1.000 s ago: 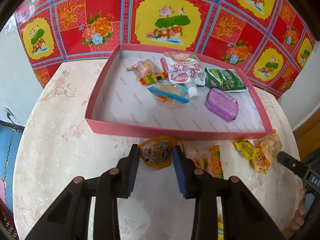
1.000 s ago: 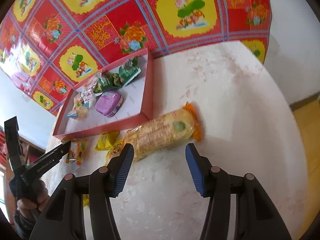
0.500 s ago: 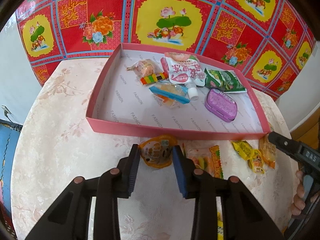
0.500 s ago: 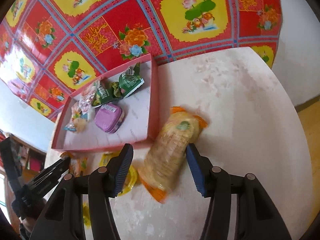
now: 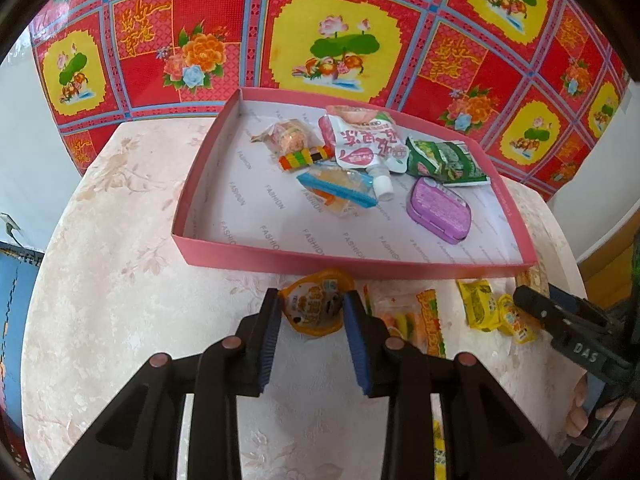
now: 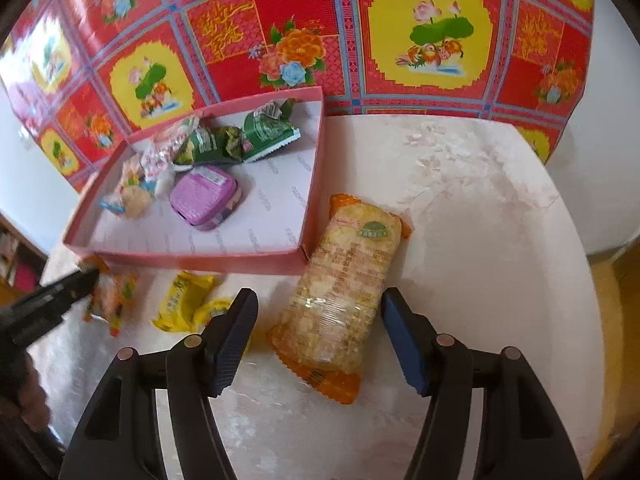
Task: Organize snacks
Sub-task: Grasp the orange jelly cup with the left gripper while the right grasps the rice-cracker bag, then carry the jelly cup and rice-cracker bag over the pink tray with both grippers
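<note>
Left wrist view: looked down on a round, pale, marbled surface pushed up against a red-and-yellow floral cloth, with white wall to either side. Showed a shallow pink tray at the far half of the surface, already holding a purple case, green packets, a white spouted pouch and several small sweets. Found the left tool pitched steeply downward just short of the tray's near wall, its blue pads pinching an orange jelly cup by both sides, cup low against the surface. Caught an orange-and-green packet lying just beside it and yellow packets farther along, near the other tool's black tip.

Right wrist view: framed the right tool with its jaws spread wide, pads clear of everything. Placed a long rice cracker pack flat on the surface between those fingers, touching neither, its far end just beside the tray's near corner, outside the tray. Left the lower edge of the picture blurred.
</note>
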